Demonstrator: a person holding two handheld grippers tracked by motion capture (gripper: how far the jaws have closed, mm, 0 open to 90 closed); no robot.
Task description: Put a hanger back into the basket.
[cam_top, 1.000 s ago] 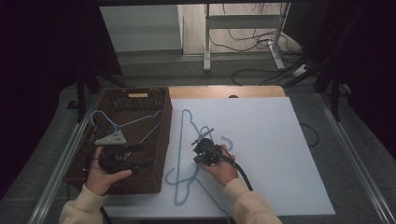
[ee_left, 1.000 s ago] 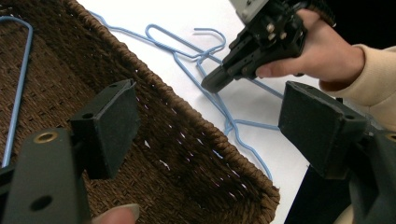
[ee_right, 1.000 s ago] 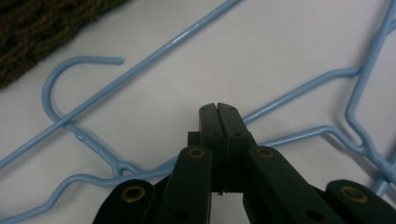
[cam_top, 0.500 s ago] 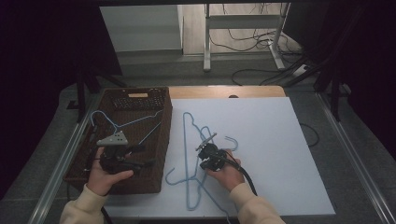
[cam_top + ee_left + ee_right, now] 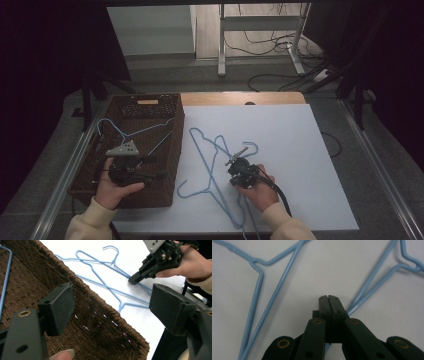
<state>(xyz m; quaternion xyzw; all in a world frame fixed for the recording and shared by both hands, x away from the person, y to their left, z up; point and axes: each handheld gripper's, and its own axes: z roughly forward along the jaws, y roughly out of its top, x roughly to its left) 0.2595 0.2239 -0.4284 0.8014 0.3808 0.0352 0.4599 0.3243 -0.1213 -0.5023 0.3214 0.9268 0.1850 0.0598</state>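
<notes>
Jaws of right gripper point(image 5: 329, 298) hide hanger point(image 5: 372, 287) wire — grip unclear.

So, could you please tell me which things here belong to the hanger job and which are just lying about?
Part of the job:
- blue wire hangers on the white board
- right gripper, jaws shut on a hanger wire
- wicker basket with a blue hanger inside
- left gripper, jaws open over the basket

Lying about:
- cables on the floor
- metal stand
</notes>
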